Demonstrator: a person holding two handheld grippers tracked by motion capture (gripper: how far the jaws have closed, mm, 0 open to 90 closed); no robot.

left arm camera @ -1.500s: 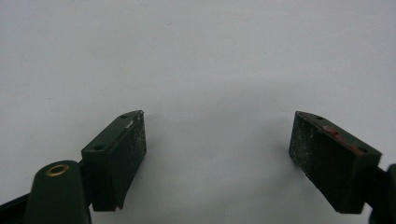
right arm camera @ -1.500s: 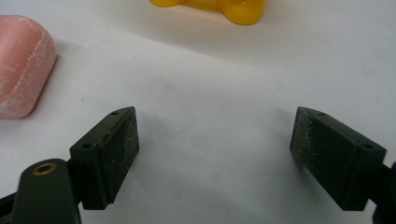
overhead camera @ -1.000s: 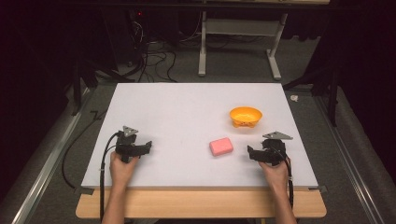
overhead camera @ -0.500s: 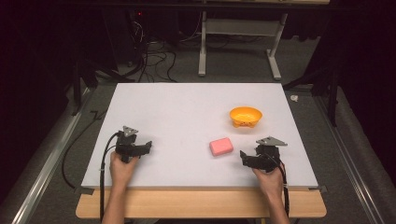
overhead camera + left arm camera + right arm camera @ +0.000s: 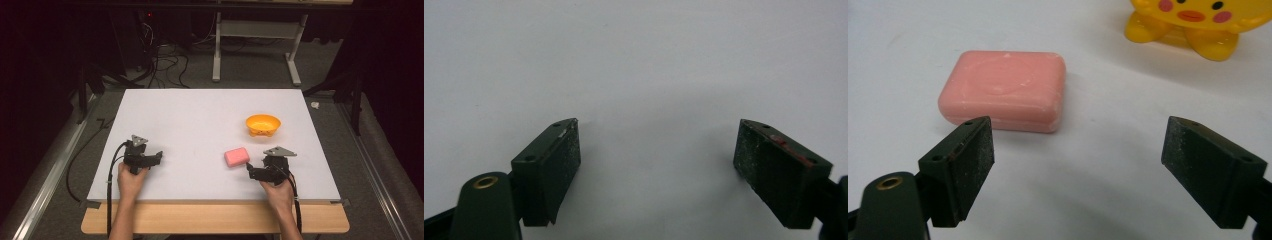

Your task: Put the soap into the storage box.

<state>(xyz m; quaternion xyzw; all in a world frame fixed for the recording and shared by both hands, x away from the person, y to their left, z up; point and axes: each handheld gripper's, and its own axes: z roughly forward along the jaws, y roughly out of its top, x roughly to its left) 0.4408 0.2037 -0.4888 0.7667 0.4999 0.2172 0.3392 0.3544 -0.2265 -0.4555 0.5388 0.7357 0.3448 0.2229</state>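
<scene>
Pink soap bar point(image 5: 1004, 90) lies flat on the bench point(image 5: 200, 120), just beyond our right tool point(image 5: 248, 170), near-left of the yellow bowl point(image 5: 263, 124). Right tool jaws apart, empty; left tool point(image 5: 159, 156) likewise. We judge it light, stiff, slick: take its short sides, squarely.

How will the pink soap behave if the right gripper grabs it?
The soap looks like a solid flat bar, so probably stiff and unlikely to roll. Its smooth rounded edges may slip between the pads. The right gripper stands open, wide enough.
</scene>
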